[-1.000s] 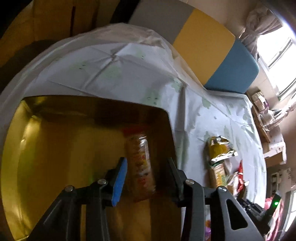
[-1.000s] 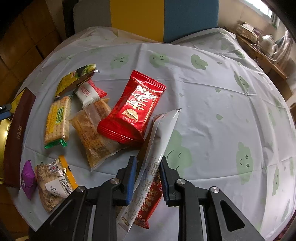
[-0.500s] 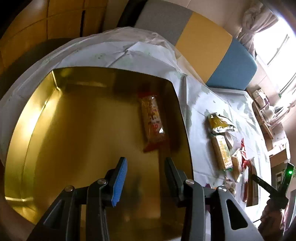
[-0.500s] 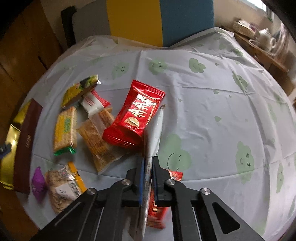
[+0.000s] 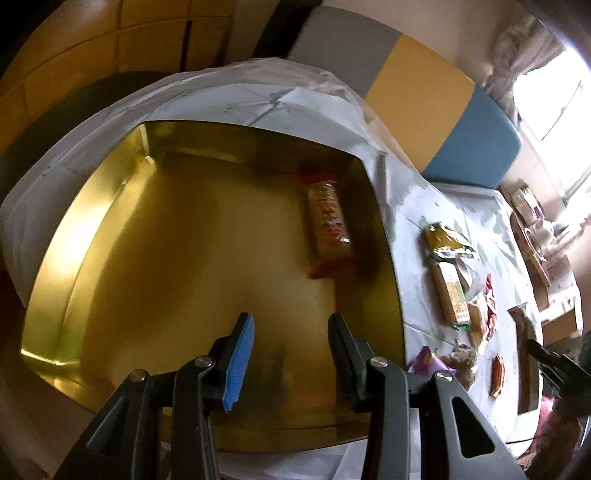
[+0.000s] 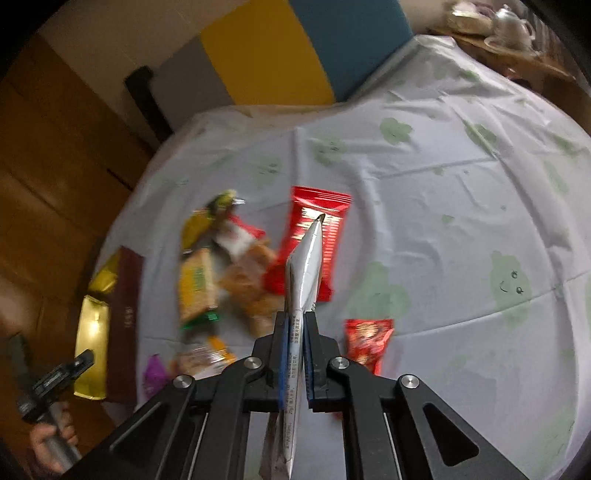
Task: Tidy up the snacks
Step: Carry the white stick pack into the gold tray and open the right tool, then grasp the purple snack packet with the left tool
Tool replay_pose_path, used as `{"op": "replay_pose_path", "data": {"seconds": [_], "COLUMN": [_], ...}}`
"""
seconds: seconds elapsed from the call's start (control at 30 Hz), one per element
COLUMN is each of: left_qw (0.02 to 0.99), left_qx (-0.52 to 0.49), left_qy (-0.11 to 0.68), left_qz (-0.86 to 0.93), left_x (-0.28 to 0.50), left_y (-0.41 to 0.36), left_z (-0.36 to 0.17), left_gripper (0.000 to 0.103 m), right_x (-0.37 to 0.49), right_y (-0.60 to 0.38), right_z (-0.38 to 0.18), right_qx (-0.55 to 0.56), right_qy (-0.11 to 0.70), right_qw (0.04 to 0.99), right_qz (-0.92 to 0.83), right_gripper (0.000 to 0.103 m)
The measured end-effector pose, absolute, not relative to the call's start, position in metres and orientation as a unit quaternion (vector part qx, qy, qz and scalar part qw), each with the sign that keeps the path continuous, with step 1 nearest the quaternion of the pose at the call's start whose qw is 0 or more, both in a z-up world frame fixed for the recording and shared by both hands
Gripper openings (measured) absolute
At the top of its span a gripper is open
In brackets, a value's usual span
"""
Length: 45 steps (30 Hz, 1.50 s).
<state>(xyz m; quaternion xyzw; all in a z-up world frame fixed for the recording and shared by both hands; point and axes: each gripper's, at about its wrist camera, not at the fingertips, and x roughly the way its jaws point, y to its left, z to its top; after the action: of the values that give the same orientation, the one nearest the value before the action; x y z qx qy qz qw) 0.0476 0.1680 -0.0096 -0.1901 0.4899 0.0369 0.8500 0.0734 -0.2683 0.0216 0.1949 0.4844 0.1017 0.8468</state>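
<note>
A gold tin box (image 5: 110,229) stands on the white tablecloth, with one orange-red snack pack (image 5: 328,225) lying against its right wall. My left gripper (image 5: 290,319) hovers over the box floor, open, with nothing between its fingers. My right gripper (image 6: 295,332) is shut on a long silver-white packet (image 6: 304,266), held edge-up above the table. Under it lie a big red packet (image 6: 332,218) and a small red packet (image 6: 367,339). Left of them sits a heap of several snacks, among them a yellow-green cracker pack (image 6: 195,284).
The gold box (image 6: 90,325) and a brown lid (image 6: 125,317) lie at the table's left edge in the right wrist view, with a hand (image 6: 48,439) holding the other gripper there. A grey, yellow and blue bench back (image 6: 266,55) runs behind the table. A teapot tray (image 6: 509,26) stands far right.
My right gripper has shut on the silver-white packet and raised it off the table, turning it on edge. My left gripper has drawn back from the snack pack in the gold box.
</note>
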Motion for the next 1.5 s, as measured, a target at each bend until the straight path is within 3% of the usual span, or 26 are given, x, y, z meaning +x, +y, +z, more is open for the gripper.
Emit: {"op": "replay_pose_path", "data": {"seconds": [0.47,0.7,0.73,0.8,1.03,1.13,1.2,1.3,1.5], "left_qw": [0.849,0.843,0.842,0.841,0.855,0.865,0.871,0.879,0.883], "left_qx": [-0.226,-0.233,-0.232,-0.232,-0.196,-0.17,-0.151,-0.119,-0.064], "left_qy": [0.472,0.479,0.481,0.483,0.477,0.47,0.466,0.461,0.459], "left_qz": [0.067,0.071,0.072,0.071,0.049,0.037,0.025,0.0,-0.075], "left_x": [0.028,0.023,0.024,0.025,0.03,0.03,0.03,0.029,0.028], "left_y": [0.21,0.218,0.218,0.216,0.196,0.183,0.173,0.153,0.106], "left_z": [-0.01,-0.02,-0.021,-0.024,-0.017,-0.01,-0.005,0.001,0.012], "left_gripper": [0.042,0.042,0.042,0.042,0.042,0.042,0.042,0.043,0.043], "right_x": [0.108,0.117,0.116,0.111,0.098,0.095,0.091,0.083,0.069], "right_y": [-0.05,0.031,0.032,0.028,-0.005,-0.023,-0.032,-0.062,-0.128], "right_z": [0.055,0.014,0.008,0.001,0.012,0.018,0.02,0.028,0.033], "right_qx": [0.199,0.141,0.138,0.128,0.12,0.105,0.093,0.078,0.049], "right_qy": [0.473,0.508,0.516,0.516,0.499,0.488,0.481,0.471,0.467], "right_qw": [0.792,0.782,0.779,0.787,0.811,0.827,0.836,0.85,0.868], "right_qz": [0.329,0.333,0.329,0.312,0.28,0.259,0.248,0.223,0.164], "right_gripper": [0.007,0.014,0.022,0.03,0.03,0.044,0.046,0.056,0.063]}}
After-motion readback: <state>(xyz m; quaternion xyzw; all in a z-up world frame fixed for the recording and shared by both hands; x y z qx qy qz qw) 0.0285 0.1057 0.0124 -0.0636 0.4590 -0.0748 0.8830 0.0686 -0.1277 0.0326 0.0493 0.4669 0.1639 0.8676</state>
